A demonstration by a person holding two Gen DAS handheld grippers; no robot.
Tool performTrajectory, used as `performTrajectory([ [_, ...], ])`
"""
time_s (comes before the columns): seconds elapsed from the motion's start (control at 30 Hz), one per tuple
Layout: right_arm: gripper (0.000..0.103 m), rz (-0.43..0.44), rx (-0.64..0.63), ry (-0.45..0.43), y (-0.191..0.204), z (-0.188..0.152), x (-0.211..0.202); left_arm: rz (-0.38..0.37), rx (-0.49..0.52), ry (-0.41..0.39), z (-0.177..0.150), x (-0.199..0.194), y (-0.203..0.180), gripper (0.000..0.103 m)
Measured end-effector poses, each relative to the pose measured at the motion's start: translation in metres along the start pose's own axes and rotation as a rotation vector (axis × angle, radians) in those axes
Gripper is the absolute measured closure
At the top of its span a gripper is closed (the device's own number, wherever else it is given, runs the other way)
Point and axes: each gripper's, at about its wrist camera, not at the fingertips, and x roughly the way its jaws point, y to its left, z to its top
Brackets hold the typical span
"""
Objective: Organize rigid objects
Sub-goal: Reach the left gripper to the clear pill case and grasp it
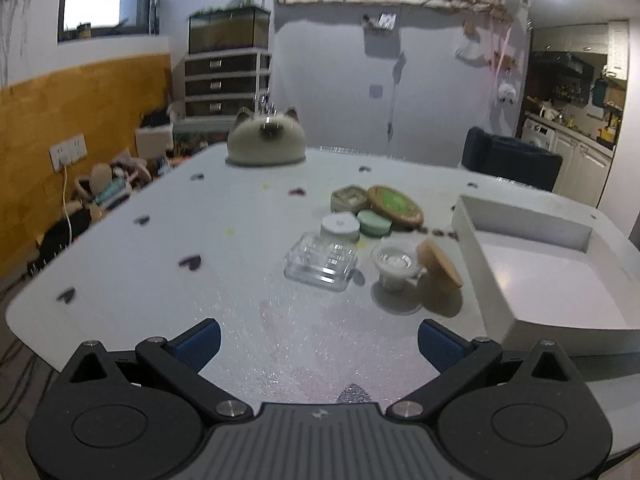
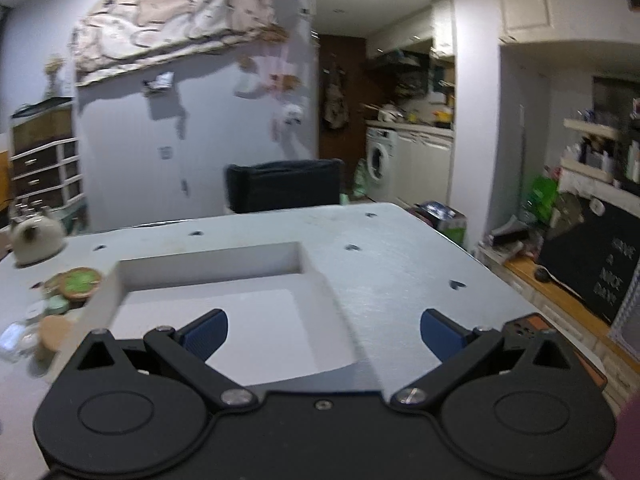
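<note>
A cluster of small items sits mid-table in the left wrist view: a clear plastic box [image 1: 322, 262], a white-lidded jar [image 1: 340, 229], a clear cup [image 1: 396, 265], a tilted wooden lid [image 1: 439, 264], a green round tin [image 1: 374, 222], a round green-topped wooden coaster [image 1: 395, 205] and a small greenish dish [image 1: 349, 198]. An empty white tray [image 1: 472, 220] lies to their right; it also shows in the right wrist view [image 2: 104, 296]. My left gripper [image 1: 319, 340] is open and empty, short of the cluster. My right gripper [image 2: 323, 332] is open and empty above the tray's near right part.
A cat-shaped plush cushion [image 1: 265, 136] sits at the table's far edge. A dark chair [image 1: 512, 160] stands behind the table. The white table [image 1: 160, 248] has small dark heart marks. Clutter lies on the floor to the left, shelves and a kitchen to the right.
</note>
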Motion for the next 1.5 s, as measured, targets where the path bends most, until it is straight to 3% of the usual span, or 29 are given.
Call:
performTrajectory([
  [0.1, 0.0, -0.044, -0.014, 0.028, -0.01, 0.002, 0.025, 0.0, -0.006, 0.027, 0.001, 0.02, 0.003, 0.0],
  [0.23, 0.0, -0.008, 0.003, 0.076, -0.025, 0.005, 0.059, -0.028, 0.004, 0.035, 0.002, 0.045, 0.008, 0.0],
  [0.37, 0.028, 0.006, -0.021, 0.149, -0.027, 0.006, 0.09, -0.012, 0.021, 0.095, 0.004, 0.066, 0.008, 0.0],
  [0.57, 0.046, 0.059, -0.057, 0.237, -0.018, 0.004, 0.126, 0.009, 0.005, 0.17, 0.006, 0.094, 0.01, 0.0],
  [0.73, 0.067, 0.108, -0.085, 0.324, -0.011, -0.001, 0.151, 0.014, 0.017, 0.19, 0.012, 0.115, 0.011, 0.0],
  [0.87, 0.092, 0.124, -0.109, 0.39, -0.005, -0.003, 0.164, 0.021, 0.081, 0.167, 0.024, 0.128, 0.007, 0.0],
  [1.1, 0.094, 0.131, -0.13, 0.433, -0.003, -0.002, 0.168, -0.018, 0.172, 0.144, 0.051, 0.158, 0.006, 0.0],
  [1.33, 0.093, 0.126, -0.124, 0.48, -0.003, 0.003, 0.172, -0.038, 0.275, 0.228, 0.069, 0.194, -0.002, 0.0],
  [1.5, 0.093, 0.121, -0.106, 0.519, -0.003, 0.006, 0.176, -0.057, 0.239, 0.277, 0.076, 0.211, -0.004, 0.0],
])
